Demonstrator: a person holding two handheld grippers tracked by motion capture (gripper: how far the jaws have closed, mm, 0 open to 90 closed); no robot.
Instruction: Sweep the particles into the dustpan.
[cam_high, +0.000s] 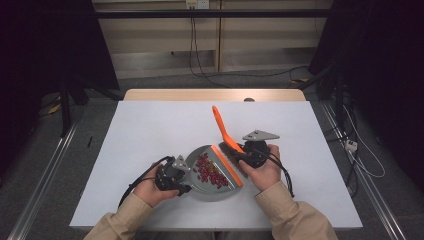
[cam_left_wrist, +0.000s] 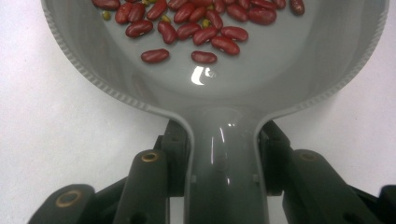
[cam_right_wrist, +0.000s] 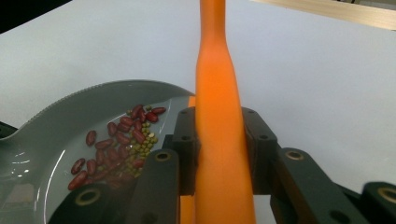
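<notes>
Here the left claw (cam_left_wrist: 224, 154) is clamped on the handle of the grey dustpan (cam_high: 212, 192), which rests on the white counter (cam_high: 150, 130) with red beans (cam_high: 210, 170) gathered inside. The right claw (cam_right_wrist: 219, 140) is clamped on the orange brush (cam_high: 220, 127), its handle pointing toward 11 o'clock. Both tools look light, stiff and smooth plastic, so I'd grip each mid-handle. The dustpan's long axis runs from 8 to 2 o'clock, mouth toward the brush.

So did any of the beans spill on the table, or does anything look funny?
Nothing stands out. The beans all lie inside the grey dustpan, none on the white table. The left gripper clamps the dustpan's handle, and the right gripper clamps the orange brush.
</notes>
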